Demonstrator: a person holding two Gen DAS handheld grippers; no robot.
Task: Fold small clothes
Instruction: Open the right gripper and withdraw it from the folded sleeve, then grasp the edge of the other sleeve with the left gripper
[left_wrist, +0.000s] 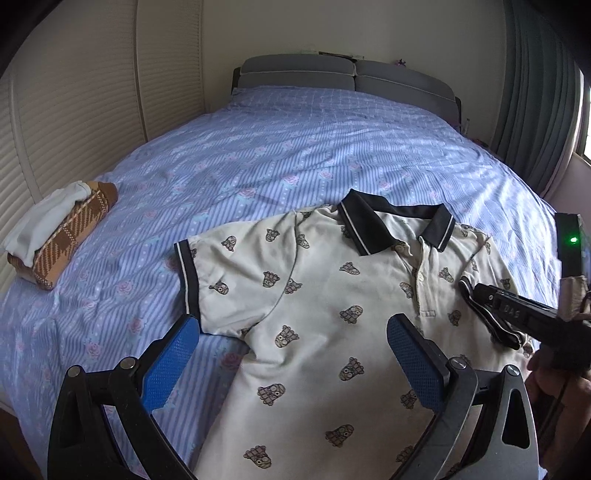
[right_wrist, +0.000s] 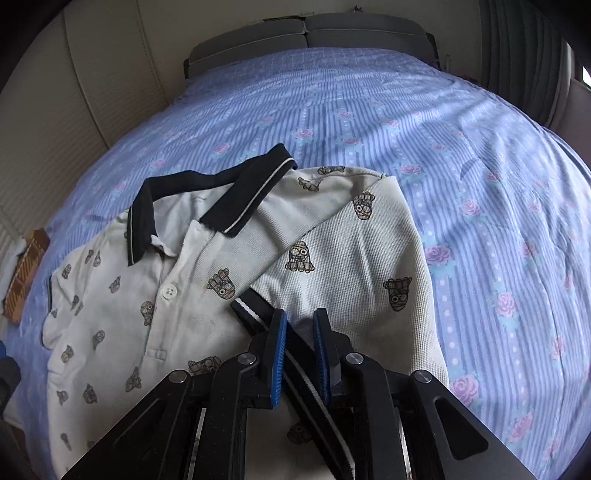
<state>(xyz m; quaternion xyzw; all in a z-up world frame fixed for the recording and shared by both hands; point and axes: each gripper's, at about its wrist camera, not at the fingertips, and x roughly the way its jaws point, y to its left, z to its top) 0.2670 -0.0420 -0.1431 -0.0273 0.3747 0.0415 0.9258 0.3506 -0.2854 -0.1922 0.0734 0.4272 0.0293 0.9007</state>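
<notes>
We see a small white polo shirt lying front-up on a bed with a blue striped, rose-printed sheet. Its dark collar points toward the grey headboard. The shirt sits near the foot of the bed, its body running down toward us.

Our left gripper hangs over the shirt with its jaws wide apart and nothing between them. One blue pad lies over the sheet just beside the spread-out sleeve, the other over the shirt's chest.

On the other side, the sleeve is folded in across the chest. Its dark, white-striped cuff runs between the fingers of our right gripper. These jaws stand narrowly apart; we see a gap between the cuff and at least one pad, so the grip looks slack. In the left view this gripper comes in from the right edge, over the folded sleeve.

A folded stack, white cloth on brown plaid, rests at the bed's far left edge, well apart from the shirt. Louvred doors stand behind it, and a curtain hangs on the right.
</notes>
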